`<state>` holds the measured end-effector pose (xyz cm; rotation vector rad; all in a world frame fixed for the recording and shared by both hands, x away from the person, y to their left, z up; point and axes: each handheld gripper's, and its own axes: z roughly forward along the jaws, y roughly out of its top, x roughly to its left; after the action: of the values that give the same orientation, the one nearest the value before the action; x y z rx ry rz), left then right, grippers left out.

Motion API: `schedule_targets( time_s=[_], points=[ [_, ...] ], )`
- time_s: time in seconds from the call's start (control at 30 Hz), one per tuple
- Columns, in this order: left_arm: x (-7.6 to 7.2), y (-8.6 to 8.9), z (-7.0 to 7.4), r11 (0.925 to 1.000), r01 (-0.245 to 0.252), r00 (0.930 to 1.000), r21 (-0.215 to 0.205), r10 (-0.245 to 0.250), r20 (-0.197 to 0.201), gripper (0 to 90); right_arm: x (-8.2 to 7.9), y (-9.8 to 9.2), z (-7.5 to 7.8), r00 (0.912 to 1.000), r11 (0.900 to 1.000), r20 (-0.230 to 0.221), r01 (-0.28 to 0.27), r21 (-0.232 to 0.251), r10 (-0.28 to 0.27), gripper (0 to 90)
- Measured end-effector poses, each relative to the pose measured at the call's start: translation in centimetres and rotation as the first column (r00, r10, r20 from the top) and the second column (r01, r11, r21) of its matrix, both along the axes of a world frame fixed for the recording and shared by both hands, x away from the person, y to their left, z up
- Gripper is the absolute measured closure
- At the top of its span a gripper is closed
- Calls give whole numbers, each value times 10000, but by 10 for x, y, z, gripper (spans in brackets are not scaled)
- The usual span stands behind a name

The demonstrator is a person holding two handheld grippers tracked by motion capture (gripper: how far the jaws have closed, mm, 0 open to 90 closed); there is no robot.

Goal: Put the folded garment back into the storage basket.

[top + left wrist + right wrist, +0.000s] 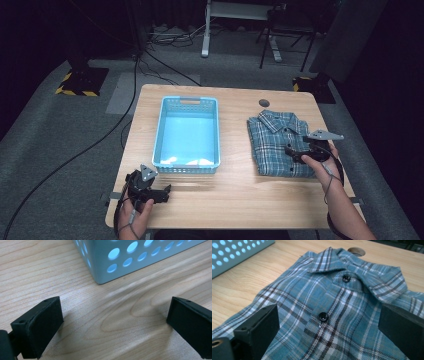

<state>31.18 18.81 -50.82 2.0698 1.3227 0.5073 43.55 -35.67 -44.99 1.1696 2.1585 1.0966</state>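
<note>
1. High view shows a folded plaid shirt (278, 144) lying flat on the right side of the table (235, 195), well apart from the blue basket (187, 131).
2. The right hand-held gripper (292, 151) hovers over the shirt, jaws spread wide, pinching nothing.
3. The left hand-held gripper (162, 192) sits low by the basket corner, also spread.
4. I think the shirt is light, soft and floppy. It could unfold when lifted.
5. Best to pinch a thick folded edge, not one thin layer.

One folded plaid shirt (278, 142), one blue basket (187, 169), one table (235, 192), two grippers.
</note>
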Motion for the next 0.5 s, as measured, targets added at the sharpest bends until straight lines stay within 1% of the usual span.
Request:
schedule_targets(
  time_s=[0.13, 0.2, 0.3, 0.5],
  points=[
    [0, 0, 0, 10000, 2, 10000, 1, -2, 2, 2, 1, 2, -5, 10000, 9999, -83, 34, -103, -35, 46],
    [0, 0, 0, 10000, 0, 10000, 0, 0, 2, 2, 2, 2, -7, 9998, 9998, -133, 122, -128, -124, 67],
    [0, 0, 0, 10000, 0, 10000, -1, 0, 2, 2, 4, 3, -12, 9993, 9998, -337, 156, -110, -160, 68],
    [0, 0, 0, 10000, 1, 10000, 3, -1, 1, 2, 4, 4, -18, 9991, 9999, -416, 63, -143, -69, 108]
  ],
)
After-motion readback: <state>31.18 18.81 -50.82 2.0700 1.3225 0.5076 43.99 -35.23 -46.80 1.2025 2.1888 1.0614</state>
